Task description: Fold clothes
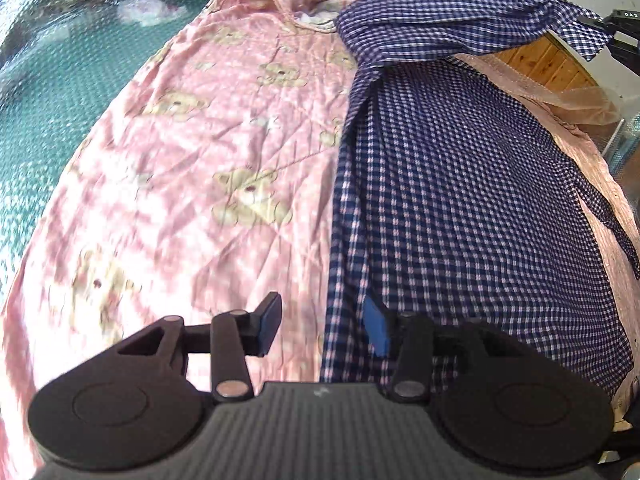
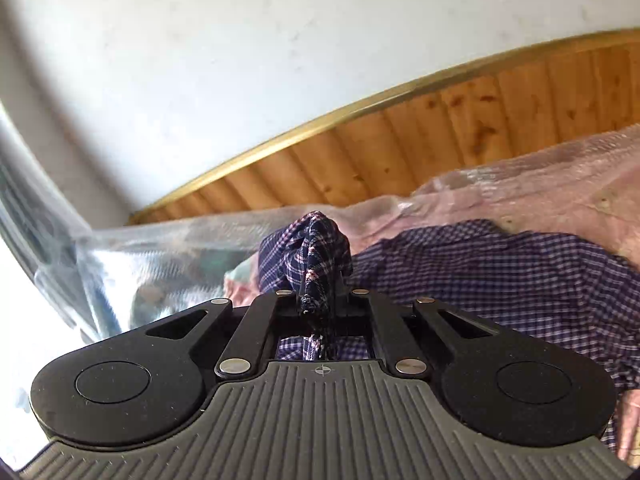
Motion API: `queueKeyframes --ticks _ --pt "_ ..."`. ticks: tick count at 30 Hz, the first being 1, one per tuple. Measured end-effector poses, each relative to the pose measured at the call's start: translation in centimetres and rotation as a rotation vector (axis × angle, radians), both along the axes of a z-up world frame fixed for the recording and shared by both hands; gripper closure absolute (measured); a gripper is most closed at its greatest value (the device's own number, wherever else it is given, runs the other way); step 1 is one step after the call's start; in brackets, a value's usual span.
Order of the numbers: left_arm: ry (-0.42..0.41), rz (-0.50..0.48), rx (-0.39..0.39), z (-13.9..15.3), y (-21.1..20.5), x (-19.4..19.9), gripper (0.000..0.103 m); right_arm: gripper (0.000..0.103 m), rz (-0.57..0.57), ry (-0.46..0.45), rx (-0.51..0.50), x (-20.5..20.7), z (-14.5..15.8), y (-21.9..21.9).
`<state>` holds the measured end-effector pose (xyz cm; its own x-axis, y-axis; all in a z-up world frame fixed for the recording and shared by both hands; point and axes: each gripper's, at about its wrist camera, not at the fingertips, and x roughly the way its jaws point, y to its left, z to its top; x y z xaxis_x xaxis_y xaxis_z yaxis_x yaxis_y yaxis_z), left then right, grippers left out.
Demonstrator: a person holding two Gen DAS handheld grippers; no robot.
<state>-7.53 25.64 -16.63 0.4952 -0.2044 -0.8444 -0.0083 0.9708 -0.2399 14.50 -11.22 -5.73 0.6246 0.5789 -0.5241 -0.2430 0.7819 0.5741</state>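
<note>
The checked shirt (image 1: pixel 472 216) lay spread on the right half of a pink quilt (image 1: pixel 208 152) printed with teddy bears. One sleeve (image 1: pixel 460 20) was lifted off the bed and stretched toward the right gripper (image 1: pixel 618 34), seen at the frame's right edge in the left wrist view. The only writing there was a small white mark on that gripper's body, which looked like "DAS" but was too small to be sure of.

In the right wrist view the right gripper (image 2: pixel 318 300) had its fingers closed on a bunched fold of the sleeve (image 2: pixel 316 256), the cloth pinched between them.

The left gripper (image 1: pixel 322 328) hung over the shirt's left edge, its blue-padded fingers (image 1: pixel 376 332) spread apart and holding nothing.

Beyond the bed ran a wood panel (image 2: pixel 460 128) with a brass rail (image 2: pixel 360 108), below a white wall (image 2: pixel 240 40). Green bubble wrap (image 1: pixel 48 92) lay left of the quilt.
</note>
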Motion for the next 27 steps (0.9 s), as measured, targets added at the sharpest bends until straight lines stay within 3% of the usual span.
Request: queueKeyframes --ticks 7,8,10,13,21,27 --pt "0.01 0.075 0.053 -0.8 -1.6 -3.3 0.061 0.099 -0.109 0.167 0.135 1.2 -0.9 -9.0" --pt "0.009 0.091 0.065 -0.7 -1.7 -3.4 0.066 0.099 -0.124 0.194 0.147 0.5 -1.9 -9.2" --pt "0.017 0.106 0.051 -0.6 -1.6 -3.4 0.101 0.099 -0.125 0.258 0.158 -0.4 -4.4 -8.6" --pt "0.001 0.101 0.086 0.4 -2.5 -3.8 0.102 0.099 -0.099 0.265 0.198 -1.2 -5.4 -8.2" --pt "-0.085 -0.024 0.281 4.1 -8.0 -5.2 0.102 0.099 -0.151 0.117 0.264 -1.9 -1.0 -12.8" --pt "-0.054 -0.19 0.342 1.9 -12.6 -5.7 0.102 0.099 -0.259 0.187 0.281 -3.4 -4.0 -17.8"
